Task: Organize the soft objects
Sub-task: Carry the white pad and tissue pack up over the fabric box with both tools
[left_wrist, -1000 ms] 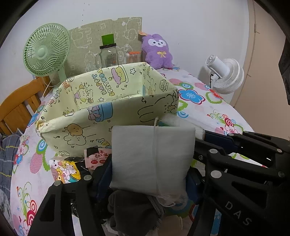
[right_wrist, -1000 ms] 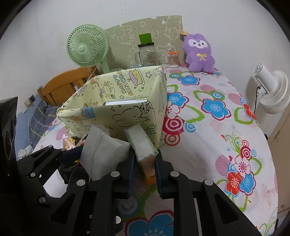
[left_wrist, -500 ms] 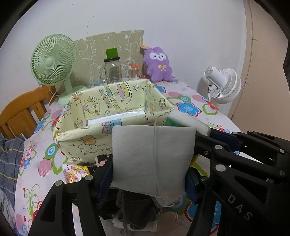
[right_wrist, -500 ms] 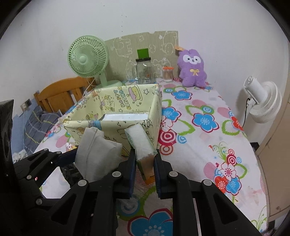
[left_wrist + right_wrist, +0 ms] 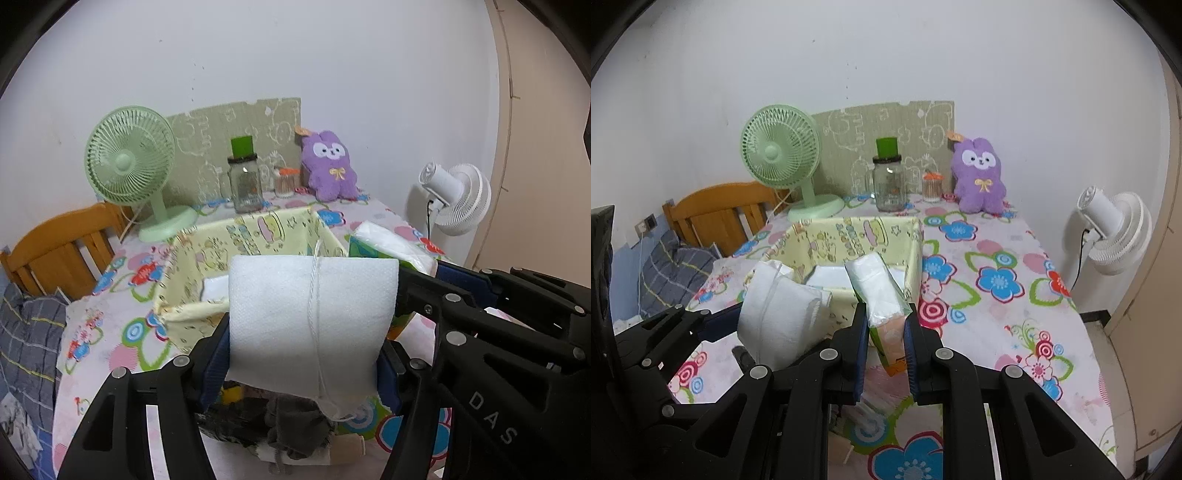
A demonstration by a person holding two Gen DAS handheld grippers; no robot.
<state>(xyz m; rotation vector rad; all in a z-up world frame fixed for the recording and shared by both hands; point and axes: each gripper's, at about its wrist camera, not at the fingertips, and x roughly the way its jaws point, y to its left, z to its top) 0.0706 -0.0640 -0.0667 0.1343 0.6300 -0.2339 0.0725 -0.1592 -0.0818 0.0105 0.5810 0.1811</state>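
At nine o'clock on your table's edge a wooden chair point(image 5: 62, 251) stands against the flowered tablecloth point(image 5: 997, 314), with a blue plaid cloth point(image 5: 26, 332) below it. At about ten o'clock the green fan point(image 5: 129, 162) stands near the wall, and just right of it, toward twelve, a glass jar point(image 5: 246, 184) with a green lid, a small orange-capped container point(image 5: 286, 182) and a purple plush point(image 5: 328, 166) line up before a green printed board point(image 5: 236, 140). In the middle the yellow fabric box point(image 5: 192, 280) sits open on the cloth, a flat white pack point(image 5: 831, 277) lying inside it. Your left gripper point(image 5: 303, 350) is clamped on a white tissue pack point(image 5: 310, 325), its blue pads pressing the pack's two sides; the pack hangs in the air in front of the box's near wall, a thin string running down its face. Beneath it, at six o'clock, lies a dark grey cloth point(image 5: 295, 428) in a jumble of small things. To its right your right gripper point(image 5: 885, 325) is closed on a green tissue packet point(image 5: 881, 295), pinched near its lower end and tilted up toward the box's near right corner, off the table. At three o'clock, beyond the table's edge, a white fan point(image 5: 1115, 232) stands by the wall.
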